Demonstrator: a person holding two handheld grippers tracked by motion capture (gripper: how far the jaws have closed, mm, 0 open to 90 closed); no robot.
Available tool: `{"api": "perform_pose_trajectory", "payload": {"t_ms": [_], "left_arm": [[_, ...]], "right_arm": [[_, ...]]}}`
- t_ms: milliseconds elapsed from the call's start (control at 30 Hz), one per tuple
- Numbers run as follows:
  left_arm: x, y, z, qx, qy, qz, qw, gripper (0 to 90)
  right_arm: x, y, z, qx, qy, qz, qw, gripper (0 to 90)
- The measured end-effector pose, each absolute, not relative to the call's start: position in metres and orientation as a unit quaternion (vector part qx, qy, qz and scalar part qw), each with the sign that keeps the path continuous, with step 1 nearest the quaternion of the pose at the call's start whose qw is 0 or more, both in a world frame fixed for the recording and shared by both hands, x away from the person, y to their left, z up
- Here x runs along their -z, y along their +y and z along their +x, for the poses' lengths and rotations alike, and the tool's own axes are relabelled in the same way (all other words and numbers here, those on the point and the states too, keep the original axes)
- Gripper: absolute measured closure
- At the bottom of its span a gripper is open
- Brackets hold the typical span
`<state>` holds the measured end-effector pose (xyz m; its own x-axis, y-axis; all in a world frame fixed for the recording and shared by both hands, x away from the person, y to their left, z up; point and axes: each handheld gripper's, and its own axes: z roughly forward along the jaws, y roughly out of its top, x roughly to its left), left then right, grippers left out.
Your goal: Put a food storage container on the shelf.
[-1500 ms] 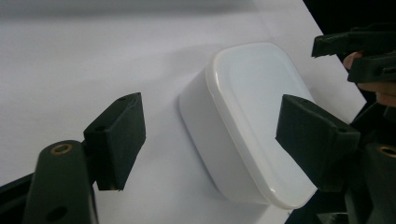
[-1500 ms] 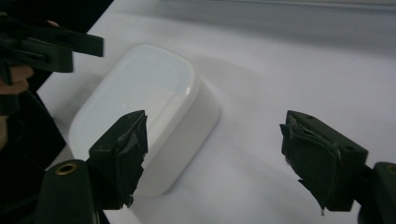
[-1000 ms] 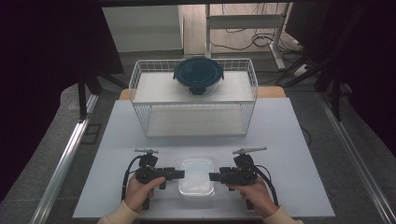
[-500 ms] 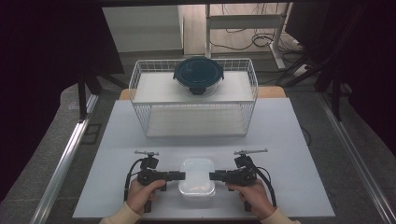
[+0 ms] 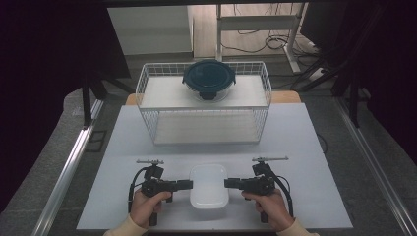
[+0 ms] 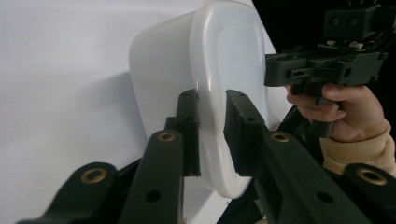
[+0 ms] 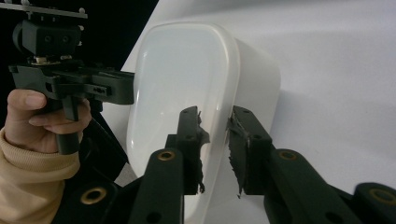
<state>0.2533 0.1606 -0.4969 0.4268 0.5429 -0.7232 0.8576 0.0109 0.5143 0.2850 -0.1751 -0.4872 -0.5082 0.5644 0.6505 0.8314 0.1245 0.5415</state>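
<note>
Two grippers meet one white container [image 5: 209, 186] at the near middle of the counter [image 5: 305, 147], one from each side. Its long axis runs away from the person, so each short approach lands on a long rim. The left gripper [image 6: 211, 100] and right gripper [image 7: 215, 122] have just been closing, and each now straddles that rim wall with narrow jaws, pads about touching it. A level two-sided lift looks due next.

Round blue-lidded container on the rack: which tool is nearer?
Right, slightly. The container sits on the rack, a bit right of the left tool and left of the right tool. Both tools clamp the white tub far below.
</note>
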Motion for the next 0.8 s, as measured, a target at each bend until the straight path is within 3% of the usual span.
{"api": "perform_pose_trajectory", "payload": {"t_ms": [800], "left_arm": [[0.476,0.161,0.247,0.125,0.485,0.701,0.507,80.8]], "right_arm": [[0.47,-0.176,0.28,0.484,-0.749,-0.439,0.115,78.3]]}}
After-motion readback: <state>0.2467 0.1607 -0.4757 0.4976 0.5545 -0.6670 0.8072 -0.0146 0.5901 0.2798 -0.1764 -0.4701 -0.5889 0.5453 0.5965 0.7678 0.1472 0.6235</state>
